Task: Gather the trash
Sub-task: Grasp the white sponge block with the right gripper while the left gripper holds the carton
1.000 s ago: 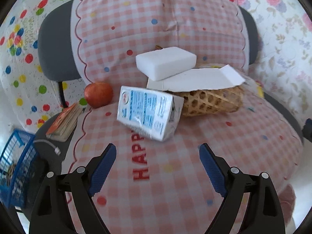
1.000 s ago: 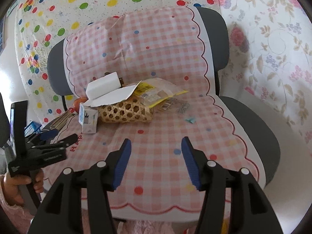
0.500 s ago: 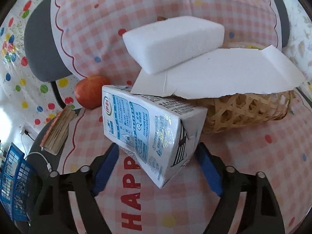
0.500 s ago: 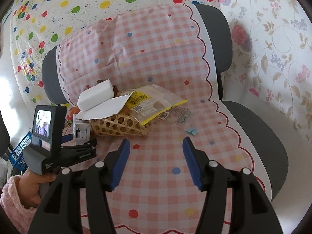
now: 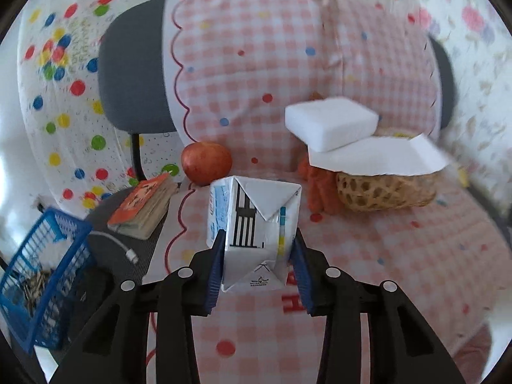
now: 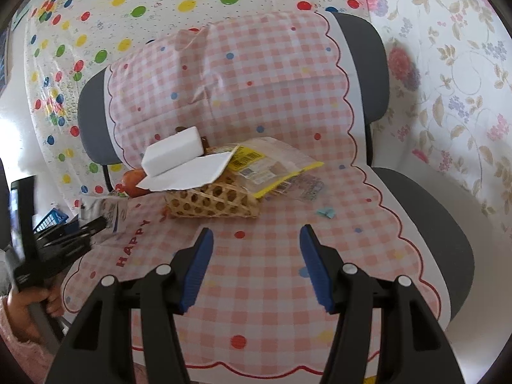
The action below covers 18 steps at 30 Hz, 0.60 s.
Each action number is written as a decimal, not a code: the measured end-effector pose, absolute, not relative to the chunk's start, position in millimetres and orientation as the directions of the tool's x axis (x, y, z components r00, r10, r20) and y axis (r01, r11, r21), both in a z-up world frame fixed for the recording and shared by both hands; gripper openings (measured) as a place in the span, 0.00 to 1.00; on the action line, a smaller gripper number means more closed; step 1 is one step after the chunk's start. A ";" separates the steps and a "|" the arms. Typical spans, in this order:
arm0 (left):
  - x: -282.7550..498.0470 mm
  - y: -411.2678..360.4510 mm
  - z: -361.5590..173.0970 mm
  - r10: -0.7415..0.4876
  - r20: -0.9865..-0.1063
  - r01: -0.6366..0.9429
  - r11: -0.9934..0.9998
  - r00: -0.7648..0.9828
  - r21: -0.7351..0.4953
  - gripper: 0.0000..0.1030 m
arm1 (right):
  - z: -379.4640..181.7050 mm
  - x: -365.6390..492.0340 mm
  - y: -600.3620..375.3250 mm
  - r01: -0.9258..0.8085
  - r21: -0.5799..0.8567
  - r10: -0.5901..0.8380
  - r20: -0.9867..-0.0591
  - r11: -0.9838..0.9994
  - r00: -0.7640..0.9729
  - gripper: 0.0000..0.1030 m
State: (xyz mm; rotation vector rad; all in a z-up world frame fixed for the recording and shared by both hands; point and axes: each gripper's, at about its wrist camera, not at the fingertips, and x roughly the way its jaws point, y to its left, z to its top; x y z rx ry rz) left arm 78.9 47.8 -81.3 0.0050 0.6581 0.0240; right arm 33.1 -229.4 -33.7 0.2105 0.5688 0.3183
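Since a second ago your left tool (image 5: 258,257) has gone from spread wide short of the carton (image 5: 254,235) to clamped on it, and the carton is now up off the chair cover (image 5: 400,256), end-on to the camera instead of lying side-on. The right tool (image 6: 254,264) has barely shifted; it hangs released, jaws wide, nothing between them, over the front of the seat.

Carton sits between the blue pads (image 5: 217,265), squeezed on its two broad sides, folded end facing you. Long axis runs roughly away from the camera along the fingers, tipped a little up; far end can't be seen.

Handling, as a guess: light, likely drained, thin card walls that dent under a hard squeeze, coated skin a bit slick. Hold the flat sides near the middle as you do now, not the folded flaps, and don't crush it.

A blue bin (image 5: 38,275) sits low left of the chair with scraps in it, probably the drop spot. Apple (image 5: 206,161) and book (image 5: 144,204) lie between, so swing clear. Basket (image 6: 214,200), foam block (image 6: 174,155), paper (image 6: 192,172) and yellow wrapper (image 6: 265,166) are still on the seat, near the right tool.
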 end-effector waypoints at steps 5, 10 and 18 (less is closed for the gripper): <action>58.8 58.0 -63.8 -0.023 -0.571 0.012 1.000 0.820 -0.023 0.39 | -22.1 40.0 -208.4 -0.287 0.266 0.384 -0.480 0.920 0.789 0.37; 61.3 71.3 -43.0 -0.055 -0.532 0.027 0.998 0.845 -0.060 0.39 | -2.4 54.3 -182.4 -0.337 0.245 0.414 -0.447 0.909 0.793 0.37; 83.8 86.9 -39.3 -0.080 -0.538 0.041 0.996 0.839 -0.085 0.39 | 14.9 107.2 -134.3 -0.431 0.217 0.482 -0.434 0.876 0.761 0.59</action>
